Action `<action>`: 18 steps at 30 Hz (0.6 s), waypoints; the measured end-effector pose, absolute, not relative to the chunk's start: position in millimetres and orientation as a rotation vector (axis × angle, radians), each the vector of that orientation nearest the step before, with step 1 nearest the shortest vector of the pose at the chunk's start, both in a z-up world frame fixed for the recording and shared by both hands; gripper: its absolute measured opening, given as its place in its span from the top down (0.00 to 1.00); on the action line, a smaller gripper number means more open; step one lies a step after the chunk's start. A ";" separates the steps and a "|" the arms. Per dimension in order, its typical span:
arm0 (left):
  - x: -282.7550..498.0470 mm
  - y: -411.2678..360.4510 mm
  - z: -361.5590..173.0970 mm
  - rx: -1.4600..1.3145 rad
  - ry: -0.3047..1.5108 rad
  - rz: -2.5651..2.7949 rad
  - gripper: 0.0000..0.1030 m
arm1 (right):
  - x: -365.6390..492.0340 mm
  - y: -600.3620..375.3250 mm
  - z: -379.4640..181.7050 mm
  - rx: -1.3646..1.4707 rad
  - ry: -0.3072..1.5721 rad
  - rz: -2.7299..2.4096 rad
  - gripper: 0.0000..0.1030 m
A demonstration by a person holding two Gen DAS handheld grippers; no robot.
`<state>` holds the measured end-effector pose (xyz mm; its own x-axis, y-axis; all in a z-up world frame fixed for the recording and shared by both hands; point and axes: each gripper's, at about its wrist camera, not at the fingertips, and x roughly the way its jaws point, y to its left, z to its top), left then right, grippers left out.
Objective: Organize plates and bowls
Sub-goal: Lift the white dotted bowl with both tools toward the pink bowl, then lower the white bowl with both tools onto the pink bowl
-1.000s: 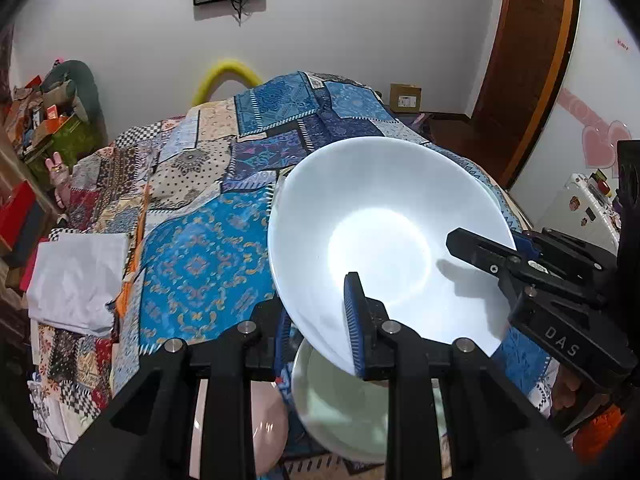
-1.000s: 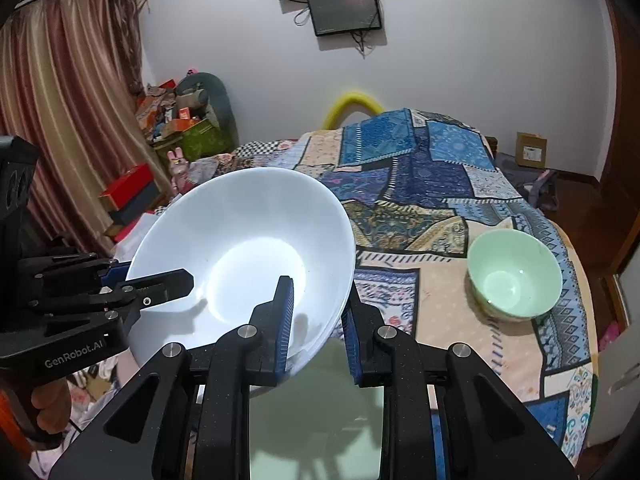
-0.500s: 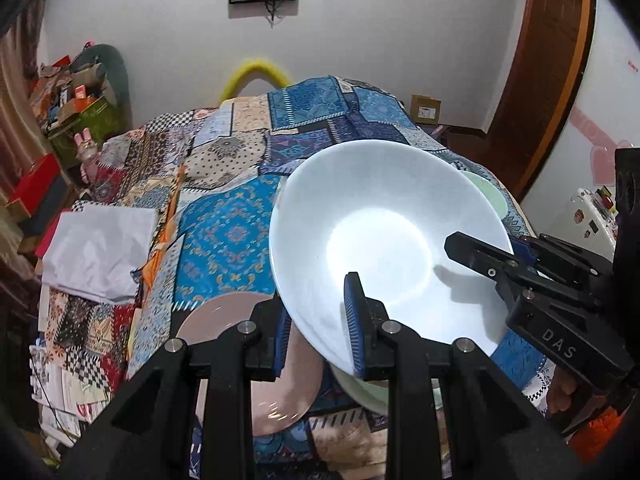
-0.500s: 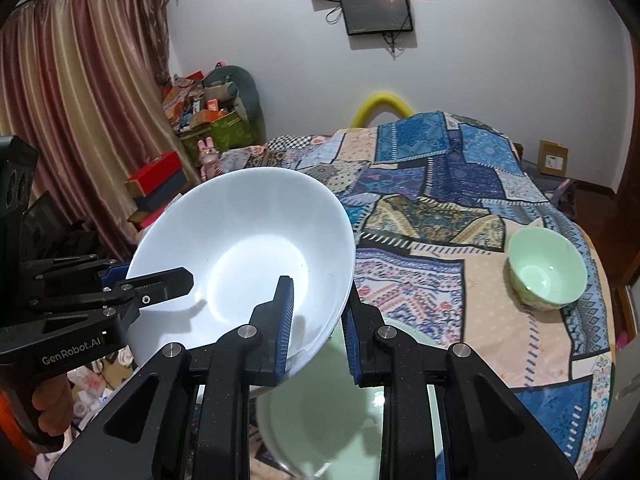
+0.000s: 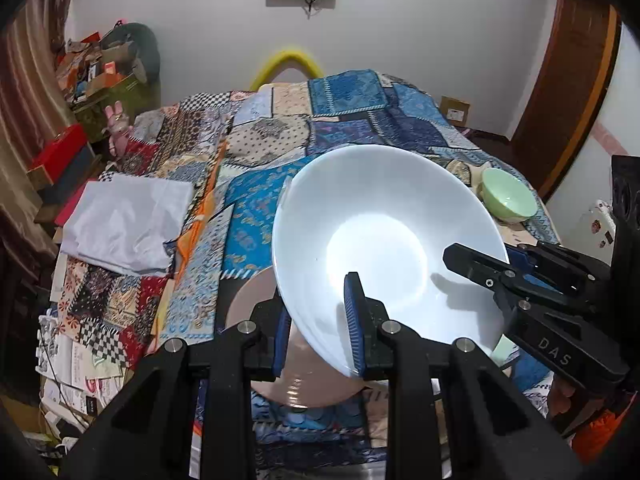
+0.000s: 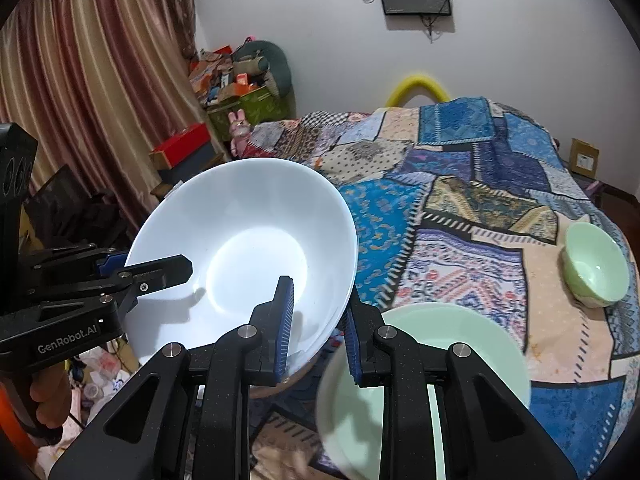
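A large white bowl (image 5: 384, 236) is held in the air between both grippers, tilted. My left gripper (image 5: 318, 332) is shut on its near rim in the left wrist view. My right gripper (image 6: 318, 328) is shut on the opposite rim of the white bowl (image 6: 244, 248) in the right wrist view. A pink plate (image 5: 256, 300) lies on the bed under the bowl. A pale green plate (image 6: 440, 344) lies on the bed below my right gripper. A small green bowl (image 5: 508, 200) stands upright near the bed's right edge; it also shows in the right wrist view (image 6: 596, 264).
A patchwork quilt (image 5: 344, 128) covers the bed. A folded white cloth (image 5: 124, 224) lies on its left side. Boxes and clutter (image 6: 236, 84) stand by the curtain at the left. A wooden door (image 5: 568, 80) is at the right.
Both grippers have lifted and pulled back with the white bowl. More of the bed shows, and the pink plate and small green bowl have come into the left wrist view.
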<state>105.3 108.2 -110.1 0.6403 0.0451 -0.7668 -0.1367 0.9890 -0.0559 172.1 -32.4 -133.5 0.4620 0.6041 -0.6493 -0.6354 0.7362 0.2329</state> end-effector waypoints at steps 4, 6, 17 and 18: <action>100.1 121.8 -117.5 -0.122 0.883 0.124 0.76 | 166.8 -19.2 -137.9 -0.059 0.797 0.778 0.79; 97.6 128.4 -121.7 -0.130 0.890 0.130 0.76 | 165.8 -13.8 -140.2 -0.066 0.805 0.782 0.79; 92.9 154.6 -152.2 -0.175 0.946 0.144 0.76 | 163.7 9.3 -161.8 -0.096 0.871 0.795 0.79; 92.8 156.7 -156.0 -0.181 0.952 0.145 0.76 | 163.5 10.9 -164.2 -0.100 0.878 0.797 0.79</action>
<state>92.8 156.7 -156.0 0.5721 0.0435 -0.8190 -0.2023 0.9752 -0.0895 163.5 10.9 -164.2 0.3765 0.5827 -0.7202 -0.6604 0.7140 0.2324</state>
